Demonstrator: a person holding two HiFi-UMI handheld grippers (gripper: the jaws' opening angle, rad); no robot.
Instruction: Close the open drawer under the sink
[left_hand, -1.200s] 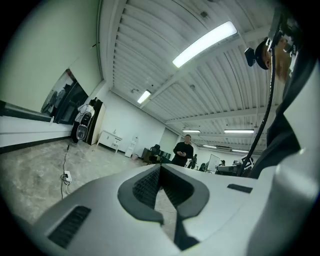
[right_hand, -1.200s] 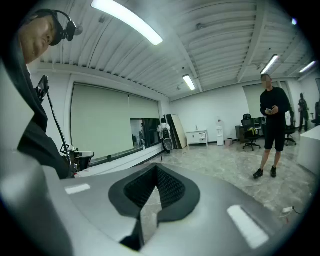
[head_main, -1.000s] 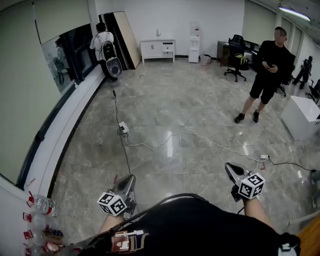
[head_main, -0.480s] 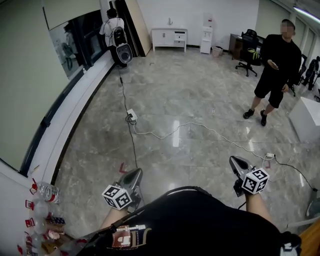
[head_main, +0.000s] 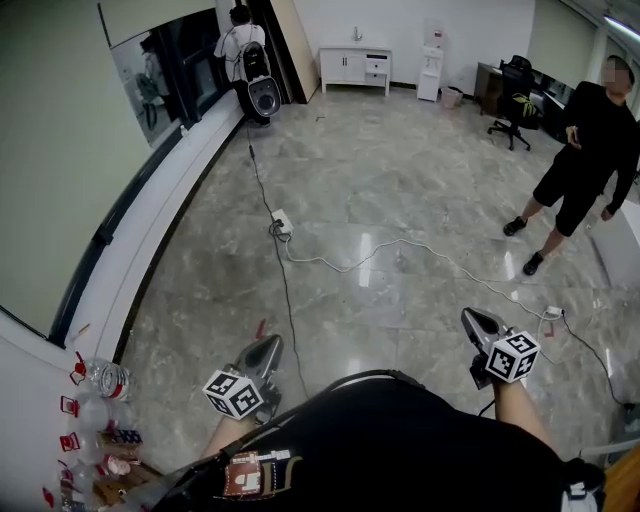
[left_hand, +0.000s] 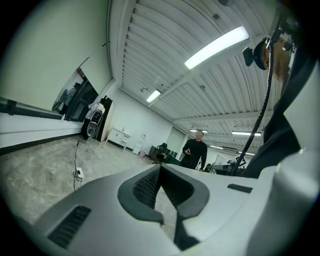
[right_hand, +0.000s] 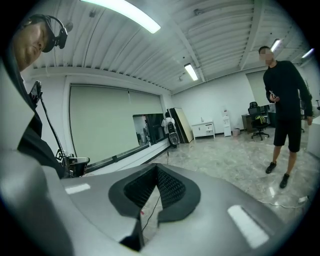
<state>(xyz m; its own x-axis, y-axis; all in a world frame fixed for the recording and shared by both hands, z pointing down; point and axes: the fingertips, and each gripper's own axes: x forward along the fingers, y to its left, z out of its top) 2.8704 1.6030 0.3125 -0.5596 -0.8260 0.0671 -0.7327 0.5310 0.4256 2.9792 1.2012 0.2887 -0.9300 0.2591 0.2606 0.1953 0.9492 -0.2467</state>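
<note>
A floor (head_main: 400, 170) stretches ahead. On it, left of centre, lies a power strip (head_main: 281, 222), its cable (head_main: 400, 246) trailing right. By the far wall stand a speaker (head_main: 264, 98) at left, a cabinet (head_main: 355, 68) in the middle and an office chair (head_main: 513, 90) at right. One person (head_main: 243, 42) stands behind the speaker, another person (head_main: 585, 165) at far right. Bottles (head_main: 108, 380) sit near left. Nearest, well apart, are the left gripper (head_main: 268, 347) and right gripper (head_main: 472, 320).

White cabinet (head_main: 355, 66) stands on glossy marble floor (head_main: 400, 170) (cables (head_main: 330, 264) trailing across).
</note>
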